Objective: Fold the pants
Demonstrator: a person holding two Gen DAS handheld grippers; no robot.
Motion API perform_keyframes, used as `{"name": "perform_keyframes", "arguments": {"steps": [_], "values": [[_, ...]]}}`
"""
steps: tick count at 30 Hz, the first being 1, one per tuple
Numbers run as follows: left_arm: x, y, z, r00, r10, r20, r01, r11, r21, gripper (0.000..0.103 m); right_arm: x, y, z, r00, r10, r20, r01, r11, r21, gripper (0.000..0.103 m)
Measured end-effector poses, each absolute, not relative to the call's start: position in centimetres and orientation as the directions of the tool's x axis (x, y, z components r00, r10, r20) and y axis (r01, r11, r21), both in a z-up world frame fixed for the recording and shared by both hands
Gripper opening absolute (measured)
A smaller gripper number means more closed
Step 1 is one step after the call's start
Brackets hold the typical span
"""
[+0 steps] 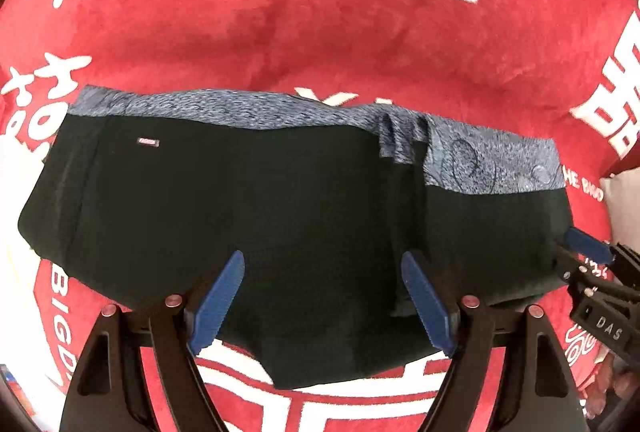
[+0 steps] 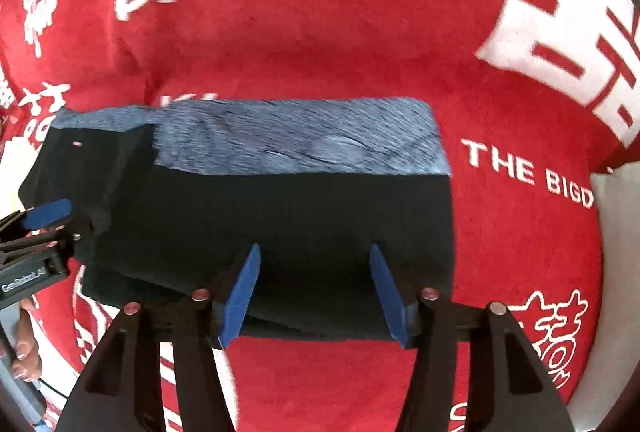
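The pants [image 1: 256,216] are black with a blue-grey patterned waistband [image 1: 224,109] and lie folded on the red blanket; they also show in the right wrist view [image 2: 280,224]. My left gripper [image 1: 322,268] is open and empty, its blue fingers [image 1: 218,302] hovering over the near edge of the black cloth. My right gripper [image 2: 314,264] is open and empty over the near right part of the pants. The right gripper also shows at the right edge of the left wrist view [image 1: 588,246]. The left gripper shows at the left edge of the right wrist view [image 2: 48,213].
The red blanket [image 1: 320,31] with white characters and lettering covers the whole surface around the pants. A pale cushion-like object [image 2: 616,232] lies at the right edge. A hand [image 2: 26,352] shows at the lower left of the right wrist view.
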State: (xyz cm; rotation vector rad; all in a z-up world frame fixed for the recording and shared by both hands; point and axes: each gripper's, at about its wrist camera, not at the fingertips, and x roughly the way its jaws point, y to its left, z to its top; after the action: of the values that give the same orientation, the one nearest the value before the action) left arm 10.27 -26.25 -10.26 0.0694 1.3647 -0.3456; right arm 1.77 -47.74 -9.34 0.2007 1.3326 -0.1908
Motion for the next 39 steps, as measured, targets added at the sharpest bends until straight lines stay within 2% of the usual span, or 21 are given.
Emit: {"name": "perform_keyframes", "arguments": {"steps": [10, 16, 17, 19, 21, 26, 33, 39], "values": [[10.4, -21.0, -9.9, 0.168, -0.322, -0.932, 0.201, 0.936, -0.288, 0.082, 5.0, -41.5, -9.5, 0.205, 0.025, -0.979, 0.166, 0.984, 0.060, 0.069], [10.4, -19.6, -10.8, 0.168, -0.314, -0.935, 0.181, 0.942, -0.283, 0.082, 5.7, -39.7, -10.7, 0.165, 0.023, -0.986, 0.140, 0.989, 0.046, 0.069], [10.4, -19.4, -11.0, 0.167, -0.307, -0.937, 0.176, 0.944, -0.277, 0.085, 5.5, -39.7, -10.6, 0.158, 0.019, -0.987, 0.139, 0.989, 0.041, 0.069], [10.4, -18.8, -11.3, 0.168, -0.294, -0.941, 0.162, 0.950, -0.268, 0.102, 5.6, -39.5, -10.9, 0.147, 0.015, -0.989, 0.139, 0.990, 0.035, 0.071], [10.4, -18.5, -11.4, 0.173, -0.291, -0.941, 0.156, 0.952, -0.265, 0.102, 5.6, -39.6, -10.9, 0.137, 0.012, -0.991, 0.141, 0.989, 0.032, 0.075], [10.5, -17.8, -12.0, 0.160, -0.273, -0.949, 0.140, 0.958, -0.252, 0.102, 6.1, -39.3, -11.1, 0.134, -0.001, -0.991, 0.137, 0.990, 0.017, 0.075], [10.7, -14.5, -12.4, 0.140, -0.309, -0.941, 0.082, 0.950, -0.300, 0.102, 6.7, -38.5, -11.4, 0.128, -0.014, -0.992, 0.124, 0.992, 0.002, 0.079], [11.3, -8.5, -12.0, 0.223, -0.330, -0.917, -0.062, 0.934, -0.351, 0.102, 6.3, -38.3, -13.5, 0.095, -0.012, -0.995, 0.131, 0.991, 0.000, 0.085]]}}
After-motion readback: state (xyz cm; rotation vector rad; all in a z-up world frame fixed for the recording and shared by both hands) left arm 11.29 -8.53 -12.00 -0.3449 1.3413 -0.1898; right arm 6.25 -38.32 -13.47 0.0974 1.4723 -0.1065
